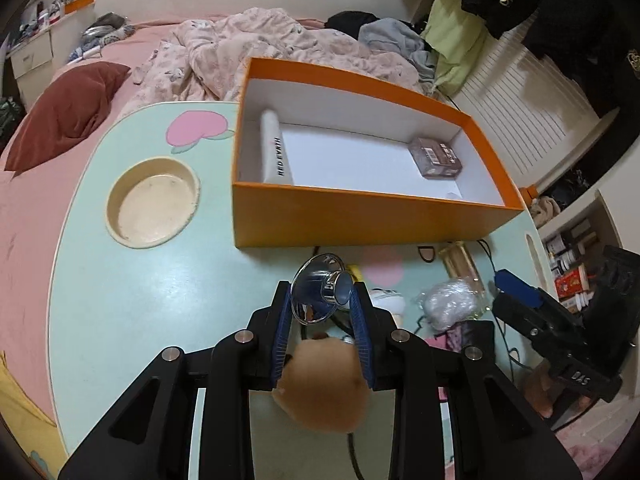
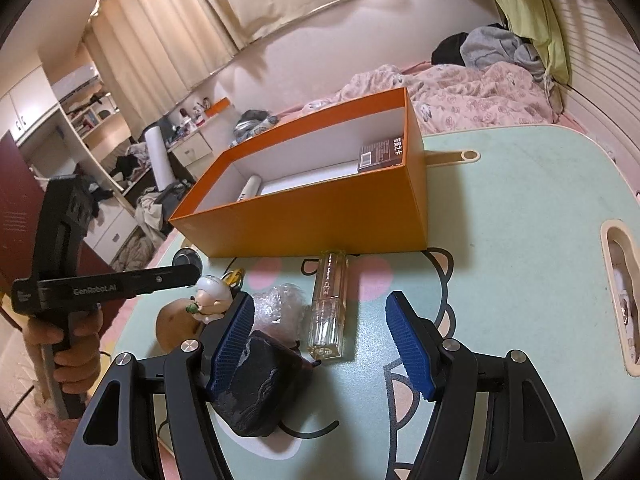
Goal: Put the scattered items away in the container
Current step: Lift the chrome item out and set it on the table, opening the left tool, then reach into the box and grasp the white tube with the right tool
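My left gripper point(image 1: 322, 294) is shut on a shiny chrome cup-shaped piece point(image 1: 318, 294), held above the mint table just in front of the orange box point(image 1: 360, 220). The box holds a white tube point(image 1: 276, 150) and a small brown packet point(image 1: 436, 158). My right gripper point(image 2: 320, 322) is open low over the table; a clear gold-capped bottle point(image 2: 328, 306) lies between its fingers, and a dark rock-like lump point(image 2: 260, 388) sits by its left finger. A tan plush ball point(image 1: 324, 388), a white figurine point(image 2: 214, 292) and a crumpled plastic wrap point(image 2: 280, 304) lie nearby.
The mint table point(image 1: 160, 300) has a round cream recess point(image 1: 152, 202) at left and a slot recess point(image 2: 622, 300) at right. A bed with pink bedding point(image 1: 240, 52) lies behind. Black cables point(image 1: 500, 280) trail over the table's right part.
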A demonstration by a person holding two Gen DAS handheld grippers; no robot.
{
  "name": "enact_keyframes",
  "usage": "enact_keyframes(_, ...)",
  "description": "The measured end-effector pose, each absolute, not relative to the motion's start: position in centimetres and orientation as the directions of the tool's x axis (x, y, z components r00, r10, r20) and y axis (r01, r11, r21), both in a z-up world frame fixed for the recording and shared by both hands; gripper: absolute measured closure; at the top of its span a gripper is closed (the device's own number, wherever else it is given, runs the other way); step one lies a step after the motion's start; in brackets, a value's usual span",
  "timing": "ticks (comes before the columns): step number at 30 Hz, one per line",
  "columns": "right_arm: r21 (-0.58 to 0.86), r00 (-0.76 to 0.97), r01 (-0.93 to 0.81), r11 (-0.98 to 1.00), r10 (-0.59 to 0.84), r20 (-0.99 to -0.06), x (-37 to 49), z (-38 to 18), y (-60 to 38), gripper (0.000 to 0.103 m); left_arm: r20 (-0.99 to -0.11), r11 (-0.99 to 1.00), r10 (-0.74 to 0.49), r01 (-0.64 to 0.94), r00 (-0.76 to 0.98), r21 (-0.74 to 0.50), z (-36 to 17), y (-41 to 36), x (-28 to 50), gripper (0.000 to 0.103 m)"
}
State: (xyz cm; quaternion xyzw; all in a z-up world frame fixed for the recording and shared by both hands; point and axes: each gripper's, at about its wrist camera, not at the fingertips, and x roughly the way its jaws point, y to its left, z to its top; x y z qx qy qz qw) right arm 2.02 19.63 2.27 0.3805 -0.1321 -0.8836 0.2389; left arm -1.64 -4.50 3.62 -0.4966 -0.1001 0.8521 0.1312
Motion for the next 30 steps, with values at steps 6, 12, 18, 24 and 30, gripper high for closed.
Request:
enact_keyframes(6, 0.413, -0.596, 0.324, -0.851, -0.523, -0.610, 2.0, 2.3, 19.6, 0.035, -0.764, -0.918, 0.377, -0.102, -0.523, -0.383, 2.9, -6.0, -1.2, 0.063)
enact_keyframes(12, 0.398, -0.601, 0.331, -0.856, -0.516, -0.610, 1.9, 2.8, 19.2, 0.035, -0.675, -0.923, 0.363, -0.148, -0.643, -0.356, 2.3, -6.2, -0.2, 0.050)
enact_keyframes(18, 0.421, -0.601, 0.361, -0.832, -0.553, -0.577, 1.5, 5.9, 18.4, 0.035, -0.605, -0.897, 0.402, -0.162, -0.688, -0.412, 1.7, -7.0, 0.4, 0.050)
enact_keyframes(24, 0.268, -0.555, 0.394, -0.879, -0.460, -0.693, -3.3, 11.6, 12.0, 0.038, -0.601, -0.884, 0.422, -0.163, -0.679, -0.438, 1.3, -7.1, 0.4, 0.049)
enact_keyframes(30, 0.214, -0.339, 0.338, -0.916, -0.331, -0.880, -13.5, 8.9, 5.1, 0.059, -0.587, -0.888, 0.419, -0.179, -0.692, -0.423, 1.5, -7.3, 0.9, 0.049)
